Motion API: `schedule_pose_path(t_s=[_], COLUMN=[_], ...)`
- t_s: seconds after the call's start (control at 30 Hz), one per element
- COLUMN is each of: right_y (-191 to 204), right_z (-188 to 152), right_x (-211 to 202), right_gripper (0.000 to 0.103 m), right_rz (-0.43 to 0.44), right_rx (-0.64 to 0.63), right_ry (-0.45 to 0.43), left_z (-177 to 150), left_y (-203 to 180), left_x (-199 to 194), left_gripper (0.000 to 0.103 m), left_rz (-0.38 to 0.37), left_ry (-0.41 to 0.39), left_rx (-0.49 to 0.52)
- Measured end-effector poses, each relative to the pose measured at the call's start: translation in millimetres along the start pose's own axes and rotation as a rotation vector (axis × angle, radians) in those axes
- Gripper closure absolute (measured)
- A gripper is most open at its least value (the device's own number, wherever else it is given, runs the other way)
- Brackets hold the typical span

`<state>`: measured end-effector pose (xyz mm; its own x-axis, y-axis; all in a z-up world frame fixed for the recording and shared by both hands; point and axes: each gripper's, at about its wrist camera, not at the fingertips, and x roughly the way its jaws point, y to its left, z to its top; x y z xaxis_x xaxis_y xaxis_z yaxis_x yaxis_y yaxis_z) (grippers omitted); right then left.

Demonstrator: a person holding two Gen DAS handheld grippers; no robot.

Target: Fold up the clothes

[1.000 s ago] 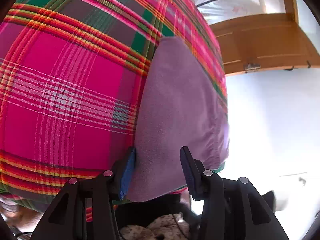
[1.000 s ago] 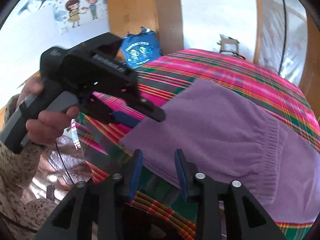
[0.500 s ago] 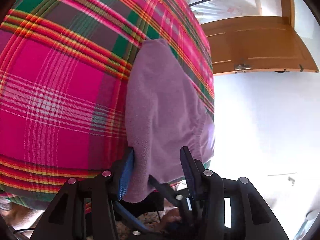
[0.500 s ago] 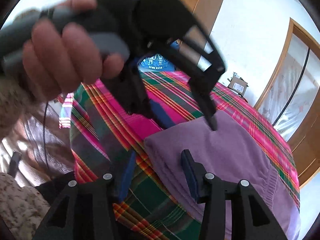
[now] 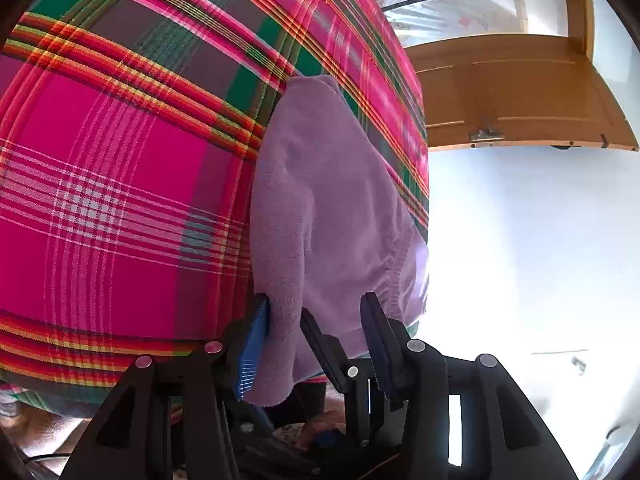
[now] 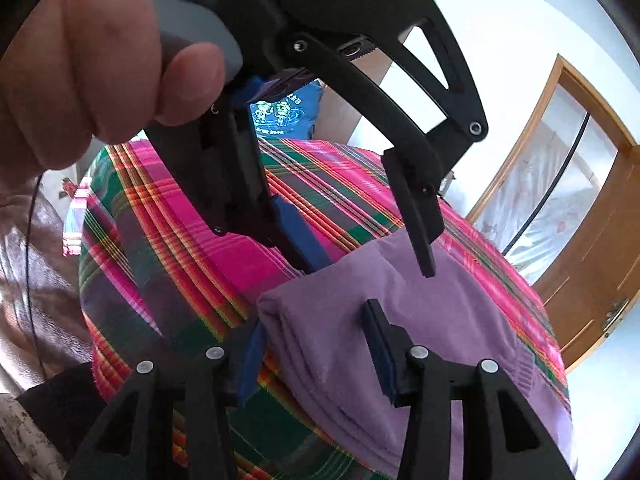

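Note:
A purple fleece garment (image 5: 332,184) lies on a pink plaid bedspread (image 5: 120,184). My left gripper (image 5: 316,300) stands open around the garment's near end, and a raised fold of cloth rests against its left blue pad. One finger (image 5: 320,344) of the right gripper pokes in between its fingers. In the right wrist view a hand (image 6: 92,60) holds the left gripper (image 6: 372,270) over the far corner of the garment (image 6: 440,340). My right gripper (image 6: 314,316) straddles the near corner, its jaws closing with cloth between them and not pinched.
The bedspread (image 6: 180,248) drops off just in front of both grippers. A wooden door (image 5: 520,92) with a glass panel stands beyond the bed, and a blue bag (image 6: 284,112) leans at the far wall. Brown shiny material (image 6: 40,260) lies to the left.
My right gripper has swung in under the left one and now sits at the garment's corner. The cloth has bunched into a ridge between the left fingers. The left gripper has stayed put.

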<state>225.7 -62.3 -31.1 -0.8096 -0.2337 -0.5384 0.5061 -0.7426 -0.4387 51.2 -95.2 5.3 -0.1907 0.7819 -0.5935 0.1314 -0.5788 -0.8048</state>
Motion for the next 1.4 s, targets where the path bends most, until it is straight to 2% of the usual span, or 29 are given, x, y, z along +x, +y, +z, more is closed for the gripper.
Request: schedule_pose_path(t_s=[0.2,0.3,0.57,0.77,1.17,1.2,1.27,1.33,1.4], right_y=[-3,-4,-30,-37,-40,-39,-36,-34,-35], right_z=[4,7,-4,-3,13,14,16,17,20], right_x=[-2,-6,-31,-43,-37,-36,-37,-37,-34], right_gripper=[0.083,0.088,0.09,0.091,0.091,0.091,0.091,0.091,0.091], right_rz=[-0.01,-0.008,0.033,0.064,0.104,0.105,0.107,0.109,0.113], right_rx=[0.051,0.073,0.184,0.23,0.266,0.265,0.265,0.266,0.268], right_ry=[0.001,-0.001,-0.004,-0.027,-0.022,-0.019,-0.015,-0.01,-0.005], left_z=[3,9,23,47,79,80,83,85,88], left_y=[17,23,26,21,5,5,6,8,8], left_x=[-11,-9,11,26,67,68,69,70,71], left_gripper=[0.054,0.052,0.052,0.052,0.054,0.055,0.067,0.084,0.088], left_rz=[0.013,0.018,-0.01,-0.045,-0.094,-0.094,-0.082,-0.073,-0.08], left_ry=[-0.038,-0.043,-0.009,-0.012,0.077,0.076,0.072,0.066,0.058], left_rx=[-0.022,-0.042,-0.064,-0.074,-0.042,-0.039,-0.028,-0.025,-0.026])
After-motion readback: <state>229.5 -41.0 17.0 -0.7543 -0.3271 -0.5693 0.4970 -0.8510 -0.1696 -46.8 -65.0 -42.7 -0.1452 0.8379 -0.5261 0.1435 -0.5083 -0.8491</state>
